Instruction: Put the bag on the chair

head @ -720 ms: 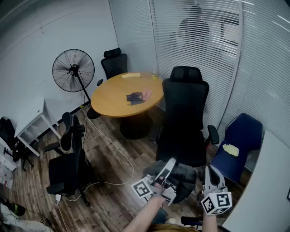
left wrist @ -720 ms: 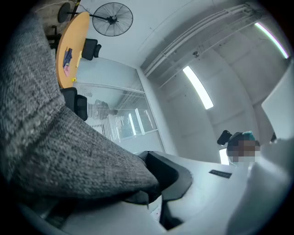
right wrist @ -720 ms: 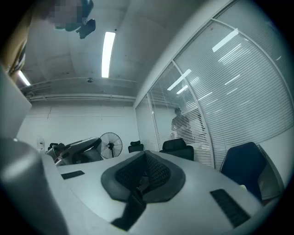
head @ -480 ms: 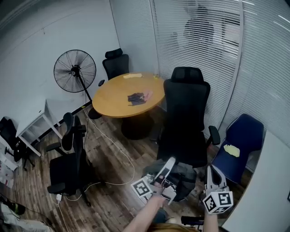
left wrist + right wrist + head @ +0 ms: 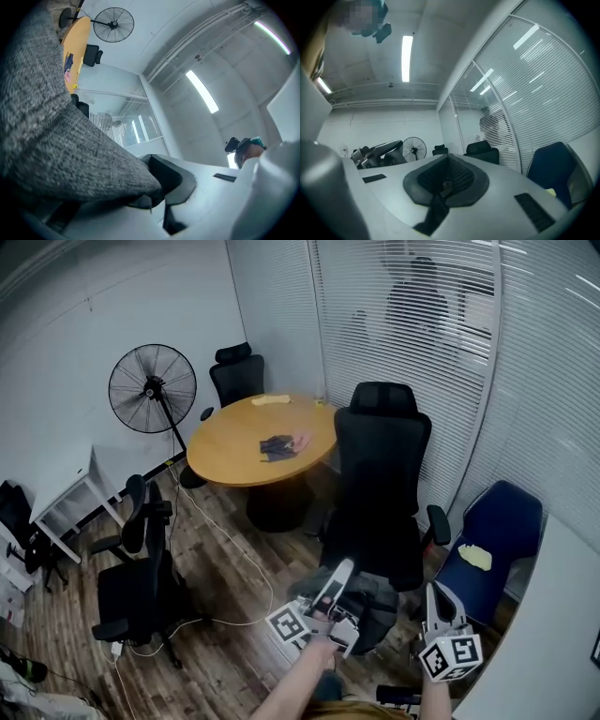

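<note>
A grey fabric bag (image 5: pixel 373 601) hangs low in the head view, just in front of the seat of a tall black office chair (image 5: pixel 382 486). My left gripper (image 5: pixel 342 575) is shut on the bag's left edge. In the left gripper view the grey cloth (image 5: pixel 56 140) fills the left side and runs in between the shut jaws (image 5: pixel 154 199). My right gripper (image 5: pixel 434 594) is held to the right of the bag, apart from it. Its jaws (image 5: pixel 443 187) are shut with nothing between them.
A round wooden table (image 5: pixel 234 448) with a small dark item stands behind the chair. A blue chair (image 5: pixel 497 526) is at the right by the blinds. At the left are a second black chair (image 5: pixel 136 573), a floor fan (image 5: pixel 152 382), a cable and a white desk (image 5: pixel 56 488).
Both grippers and the bag have shifted slightly left and up in the head view. The left gripper's hold on the bag is unchanged.
</note>
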The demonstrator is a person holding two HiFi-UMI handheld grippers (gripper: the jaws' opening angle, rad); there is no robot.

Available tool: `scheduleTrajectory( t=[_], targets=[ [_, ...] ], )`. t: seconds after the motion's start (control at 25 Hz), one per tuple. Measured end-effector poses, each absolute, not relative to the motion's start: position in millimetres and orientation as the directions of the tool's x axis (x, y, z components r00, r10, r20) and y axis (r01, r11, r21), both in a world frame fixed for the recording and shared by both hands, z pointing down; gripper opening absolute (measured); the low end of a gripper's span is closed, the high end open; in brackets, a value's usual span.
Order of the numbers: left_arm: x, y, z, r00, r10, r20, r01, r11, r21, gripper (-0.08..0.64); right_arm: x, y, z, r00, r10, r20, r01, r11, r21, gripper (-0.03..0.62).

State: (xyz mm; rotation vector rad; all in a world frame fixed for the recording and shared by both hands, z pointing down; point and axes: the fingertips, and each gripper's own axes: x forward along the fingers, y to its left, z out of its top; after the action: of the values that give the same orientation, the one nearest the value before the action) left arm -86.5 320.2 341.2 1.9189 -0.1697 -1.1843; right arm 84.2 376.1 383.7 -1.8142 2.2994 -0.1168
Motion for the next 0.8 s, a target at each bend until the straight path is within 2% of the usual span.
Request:
scheduleTrajectory(
  t=[0.28, 0.56, 0.8],
  targets=[
    [-63, 282, 352, 0.553, -0.510, -0.659, 0.326, -0.596, 0.734, 0.023, 100, 338, 390, -0.224, -0.970, -0.091, -0.955, 0.237, -0.180, 0.012],
    [-40, 197, 373, 0.541, -0.539, -0.645, 0.364, -0.541, 0.758, 0.023, 117, 260, 402, -0.225, -0.972, -0.068, -0.950, 0.235, -0.205, 0.012],
    [-8, 106, 385, 0.583, -0.481, -0.655, 0.439, -0.492, 0.752, 0.023, 128, 159, 418, -0.223, -0.974, -0.024, -0.954, 0.223, -0.201, 0.012]
  ],
)
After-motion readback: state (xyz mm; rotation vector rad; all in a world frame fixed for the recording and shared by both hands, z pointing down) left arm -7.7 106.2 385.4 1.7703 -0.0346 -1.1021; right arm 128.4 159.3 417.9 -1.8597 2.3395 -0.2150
